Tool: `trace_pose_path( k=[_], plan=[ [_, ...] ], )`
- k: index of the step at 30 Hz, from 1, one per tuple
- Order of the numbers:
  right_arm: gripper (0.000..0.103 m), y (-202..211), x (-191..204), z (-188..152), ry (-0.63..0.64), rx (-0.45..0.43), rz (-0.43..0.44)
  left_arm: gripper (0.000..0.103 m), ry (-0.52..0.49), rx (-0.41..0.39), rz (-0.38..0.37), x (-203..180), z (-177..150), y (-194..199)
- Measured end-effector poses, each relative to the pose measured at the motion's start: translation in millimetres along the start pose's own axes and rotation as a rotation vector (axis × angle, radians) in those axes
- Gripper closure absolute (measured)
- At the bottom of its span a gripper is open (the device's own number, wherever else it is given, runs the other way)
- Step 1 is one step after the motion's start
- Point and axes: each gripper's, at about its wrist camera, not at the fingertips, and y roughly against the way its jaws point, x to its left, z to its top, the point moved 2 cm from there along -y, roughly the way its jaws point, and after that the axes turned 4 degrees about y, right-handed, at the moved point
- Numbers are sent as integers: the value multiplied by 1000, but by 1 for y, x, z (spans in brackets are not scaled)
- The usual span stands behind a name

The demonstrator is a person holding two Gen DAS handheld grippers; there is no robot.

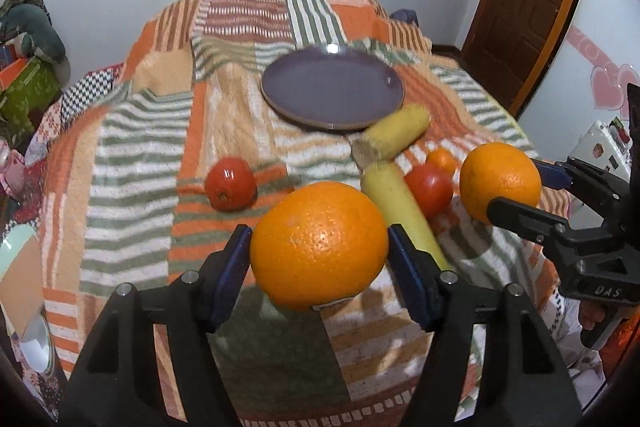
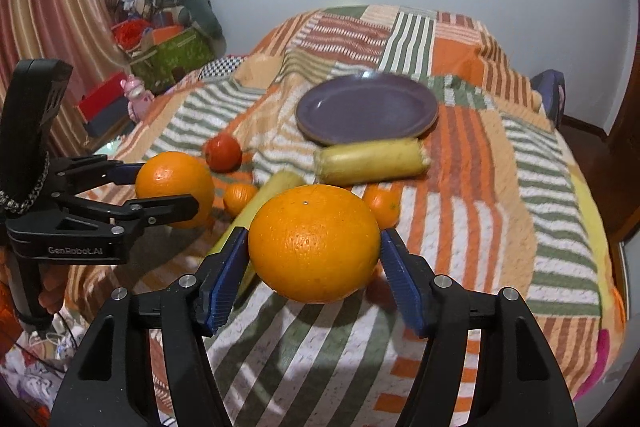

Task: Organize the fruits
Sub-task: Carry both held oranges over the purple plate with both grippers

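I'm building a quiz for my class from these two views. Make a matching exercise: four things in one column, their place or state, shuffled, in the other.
1. purple plate
2. left gripper
3. corn cob
4. lone tomato

a. lying just in front of the plate
b. holds nothing
c. apart on the blanket, left of the pile
d. clamped on an orange

Pairs: 1-b, 2-d, 3-a, 4-c

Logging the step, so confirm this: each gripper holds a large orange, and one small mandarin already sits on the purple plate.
Not right. The round purple ceramic plate is empty in the right wrist view; the small mandarins lie on the striped blanket. Each gripper does hold a large orange.
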Motion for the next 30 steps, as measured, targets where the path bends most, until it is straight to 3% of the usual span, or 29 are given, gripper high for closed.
trace_pose_path(
  k=[15,30],
  plan=[
    [40,13,-32,61,3,-145,-65,35,-10,-140,12,-7,75,19],
    [40,-22,-68,101,-1,-169,-78,35,-5,-147,20,-3,136,-22]
  ],
)
